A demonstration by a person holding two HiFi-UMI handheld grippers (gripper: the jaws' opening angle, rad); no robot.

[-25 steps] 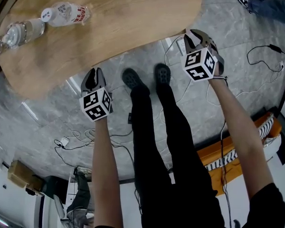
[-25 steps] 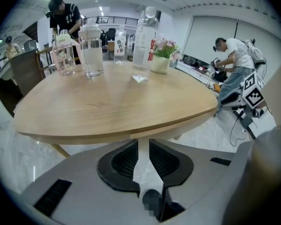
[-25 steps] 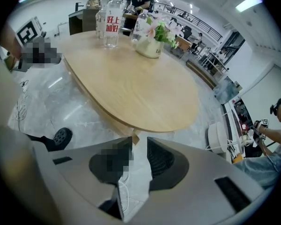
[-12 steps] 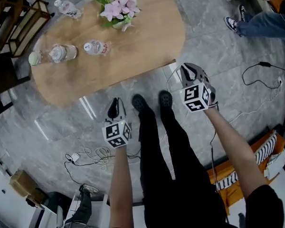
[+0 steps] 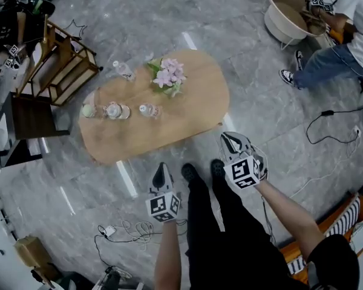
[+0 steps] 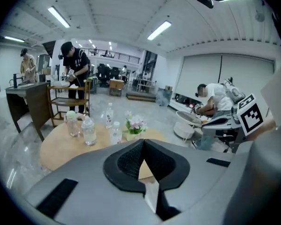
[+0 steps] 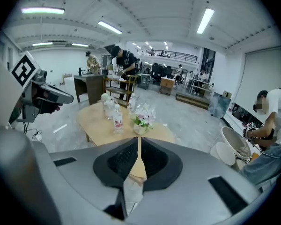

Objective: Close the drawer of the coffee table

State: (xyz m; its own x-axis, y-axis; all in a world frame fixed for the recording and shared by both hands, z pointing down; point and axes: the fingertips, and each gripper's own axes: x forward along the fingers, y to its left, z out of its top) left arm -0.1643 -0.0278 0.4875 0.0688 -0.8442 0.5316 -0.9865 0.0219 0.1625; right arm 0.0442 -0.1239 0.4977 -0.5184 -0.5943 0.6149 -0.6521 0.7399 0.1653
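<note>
The oval wooden coffee table (image 5: 181, 116) stands ahead of me with a pot of pink flowers (image 5: 167, 75) and three water bottles (image 5: 115, 110) on top. No drawer shows in any view. My left gripper (image 5: 162, 167) hangs over the floor, short of the table's near edge. It is shut and empty, its tips meeting (image 6: 143, 142). My right gripper (image 5: 230, 139) is off the table's near right end. Its jaws have just been closing with nothing between them and now stand together (image 7: 138, 139). The table (image 7: 96, 121) lies well below both.
My legs and shoes (image 5: 190, 174) are between the grippers. Cables (image 5: 127, 228) trail on the floor behind. A wooden shelf rack (image 5: 60, 65) and a dark cabinet (image 5: 30, 116) stand left of the table. A white basket (image 5: 290, 11) and a crouching person (image 5: 345, 17) are at the far right.
Both grippers and the head camera have risen away from the table. It now looks smaller and shows whole, with the flowers and more of the room in sight.
</note>
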